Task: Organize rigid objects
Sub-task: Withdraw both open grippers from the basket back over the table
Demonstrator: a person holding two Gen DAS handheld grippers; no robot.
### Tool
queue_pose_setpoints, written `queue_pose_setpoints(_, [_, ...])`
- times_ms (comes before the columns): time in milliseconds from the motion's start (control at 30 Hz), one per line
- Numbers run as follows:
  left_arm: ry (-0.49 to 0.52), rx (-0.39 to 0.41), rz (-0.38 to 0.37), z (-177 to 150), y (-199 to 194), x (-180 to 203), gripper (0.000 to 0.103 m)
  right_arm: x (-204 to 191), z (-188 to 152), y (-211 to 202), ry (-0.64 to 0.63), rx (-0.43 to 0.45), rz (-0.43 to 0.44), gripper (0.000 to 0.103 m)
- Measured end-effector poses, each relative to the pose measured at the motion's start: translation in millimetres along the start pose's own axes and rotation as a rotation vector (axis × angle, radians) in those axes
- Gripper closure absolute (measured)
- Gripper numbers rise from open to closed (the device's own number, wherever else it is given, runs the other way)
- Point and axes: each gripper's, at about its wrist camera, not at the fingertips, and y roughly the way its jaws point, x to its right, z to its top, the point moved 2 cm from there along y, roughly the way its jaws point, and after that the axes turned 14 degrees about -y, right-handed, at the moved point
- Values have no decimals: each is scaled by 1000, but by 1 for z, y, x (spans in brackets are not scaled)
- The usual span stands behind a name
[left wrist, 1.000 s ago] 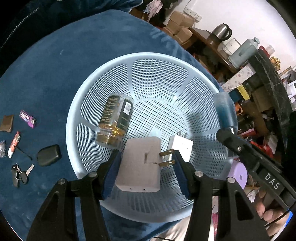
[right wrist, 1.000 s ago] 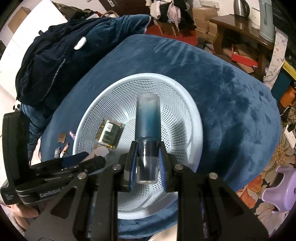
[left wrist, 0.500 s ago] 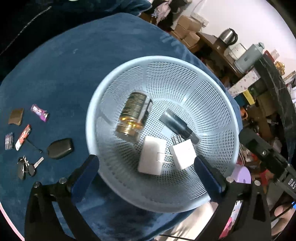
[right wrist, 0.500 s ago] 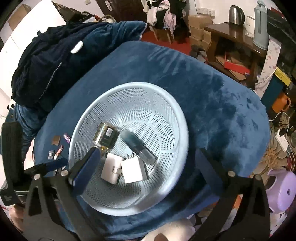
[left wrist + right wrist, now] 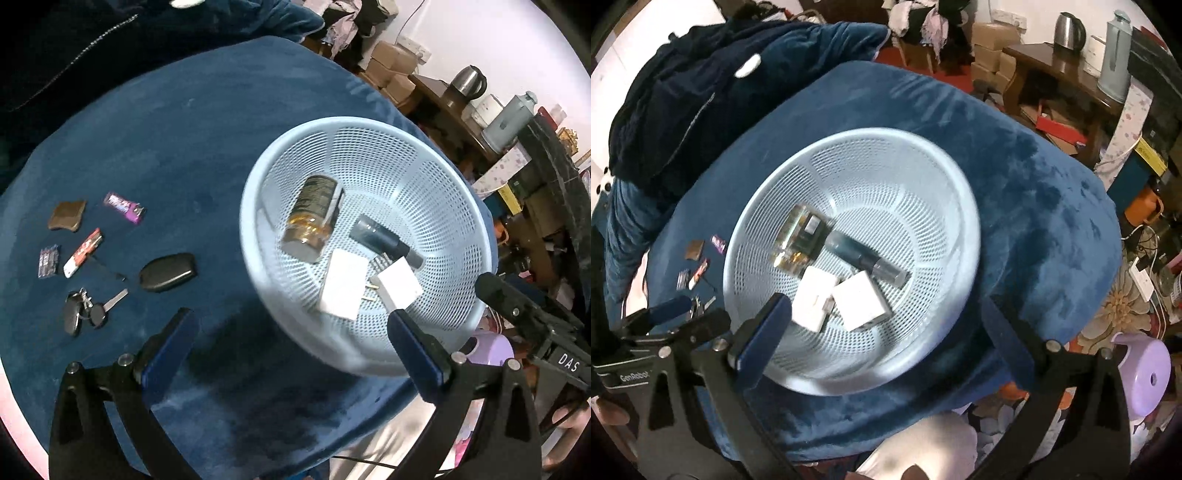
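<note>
Above basket (image 5: 369, 129), left gripper (image 5: 288, 325) wide apart, right gripper (image 5: 886, 310) likewise, both empty

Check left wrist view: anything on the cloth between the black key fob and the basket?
Nothing. In the left wrist view the stretch of blue cloth between the black key fob and the basket is bare.

Overall light: dim indoor room, moderate brightness on the blue cloth (image 5: 177, 155).
Brightest areas: the white wall (image 5: 491, 40) at upper right of the left wrist view, nearly washed out.
Shadows: soft dark patches on the cloth beneath the gripper fingers (image 5: 166, 354).
Blur: the pale blue basket (image 5: 964, 206) shows smeared rims in both views; the objects inside it look slightly soft.
Distortion: strong fisheye bending; black corners frame each round picture.
Colour: cool, bluish cast.
</note>
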Motion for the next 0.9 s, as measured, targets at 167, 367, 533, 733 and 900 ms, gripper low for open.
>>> queue_pose_setpoints(167, [-23,-2,5,-4,-6,-15,0,-13,-5,0,-26,-14,2,0])
queue_pose_setpoints(367, [-48,6,5,-9,-13,-30,0,-23,-10,-1,-45,-26,-2,0])
queue_pose_setpoints(533, [-64,8,2,-13,-17,-43,0,-30,-12,-3,-60,-30,-7,0])
queue_pose_setpoints(733, [-91,14,-2,-18,-24,-63,0,-45,-13,-5,-84,-25,-6,0])
queue_pose_setpoints(900, [-127,25,-2,-22,-30,-88,0,-61,-12,-4,-102,-22,2,0])
